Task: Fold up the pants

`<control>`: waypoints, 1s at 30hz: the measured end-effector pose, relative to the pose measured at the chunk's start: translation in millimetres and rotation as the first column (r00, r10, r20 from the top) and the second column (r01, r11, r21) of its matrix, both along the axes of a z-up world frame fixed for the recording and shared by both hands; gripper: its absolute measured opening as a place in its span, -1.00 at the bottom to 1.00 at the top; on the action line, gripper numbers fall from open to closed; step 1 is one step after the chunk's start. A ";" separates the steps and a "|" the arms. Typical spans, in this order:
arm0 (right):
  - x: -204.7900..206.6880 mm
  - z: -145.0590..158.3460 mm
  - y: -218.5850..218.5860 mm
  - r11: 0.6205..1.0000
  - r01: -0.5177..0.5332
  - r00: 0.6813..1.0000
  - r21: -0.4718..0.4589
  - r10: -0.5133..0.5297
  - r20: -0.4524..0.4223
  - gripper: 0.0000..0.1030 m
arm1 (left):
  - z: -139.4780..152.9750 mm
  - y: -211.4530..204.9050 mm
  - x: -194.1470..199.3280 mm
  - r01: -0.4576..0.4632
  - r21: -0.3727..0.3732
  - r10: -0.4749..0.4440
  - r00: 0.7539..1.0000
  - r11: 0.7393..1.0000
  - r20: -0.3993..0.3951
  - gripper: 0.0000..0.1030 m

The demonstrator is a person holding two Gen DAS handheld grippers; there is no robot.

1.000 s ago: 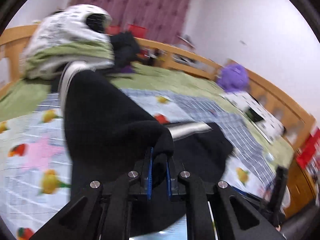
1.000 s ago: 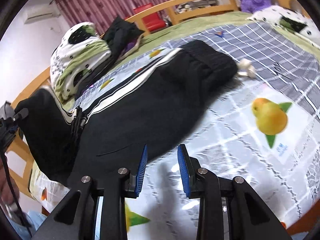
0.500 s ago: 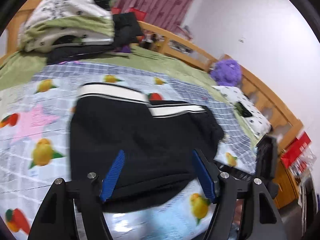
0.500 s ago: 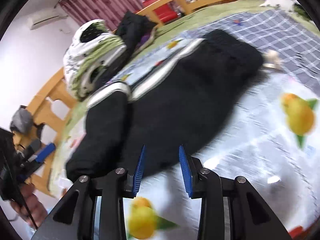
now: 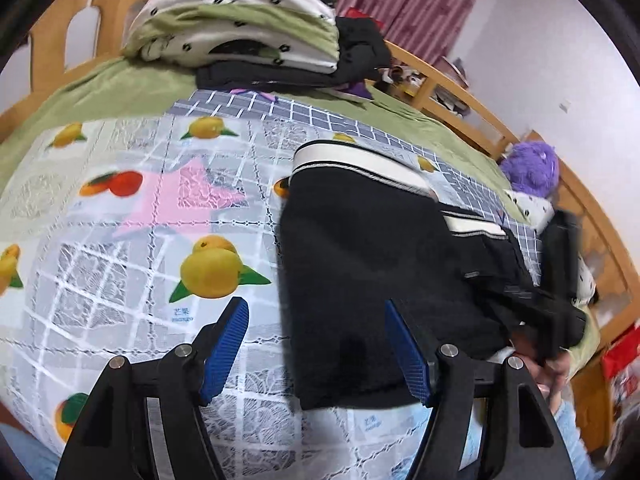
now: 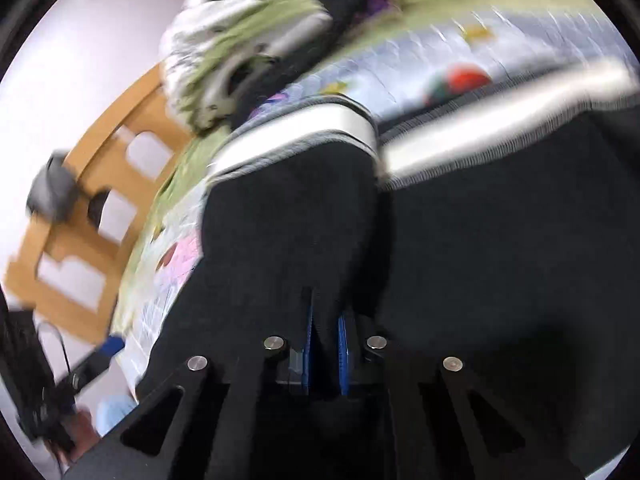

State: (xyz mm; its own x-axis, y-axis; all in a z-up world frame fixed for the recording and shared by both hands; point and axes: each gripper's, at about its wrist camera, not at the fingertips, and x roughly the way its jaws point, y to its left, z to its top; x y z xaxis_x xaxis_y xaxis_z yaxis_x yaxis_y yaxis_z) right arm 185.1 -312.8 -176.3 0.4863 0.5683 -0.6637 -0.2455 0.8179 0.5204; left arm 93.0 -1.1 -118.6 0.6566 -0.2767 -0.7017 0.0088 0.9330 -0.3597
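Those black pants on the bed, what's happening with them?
A person is folding the black pants on a fruit-print bedspread, using handheld tongs in each hand. The right tongs are clamped on a fold of the black fabric. The left tongs are open and hold nothing, poised over the pants' near edge. The pants are partly folded.

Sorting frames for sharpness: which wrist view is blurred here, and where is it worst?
Right wrist view: heavy motion smear, worst on the bedding pile and the pants' white stripe. Left wrist view: mostly crisp, blurred only at the far right; both bend at the fisheye edges.
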 end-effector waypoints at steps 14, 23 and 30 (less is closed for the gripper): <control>-12.7 70.4 -185.1 0.964 0.209 0.961 -0.164 -0.172 0.216 -0.81 | -10.4 -107.1 34.6 0.174 -0.024 -0.175 0.984 0.984 -0.019 0.32; -52.0 45.7 -211.7 0.923 0.302 0.933 -0.237 -0.235 0.273 -0.71 | -21.3 -132.1 22.8 0.216 0.033 -0.213 0.975 0.976 -0.067 0.32; -55.7 -4.8 -198.2 0.930 0.227 0.972 -0.290 -0.198 0.128 -0.70 | -59.3 -149.5 13.0 0.272 0.016 -0.267 0.951 0.962 -0.159 0.35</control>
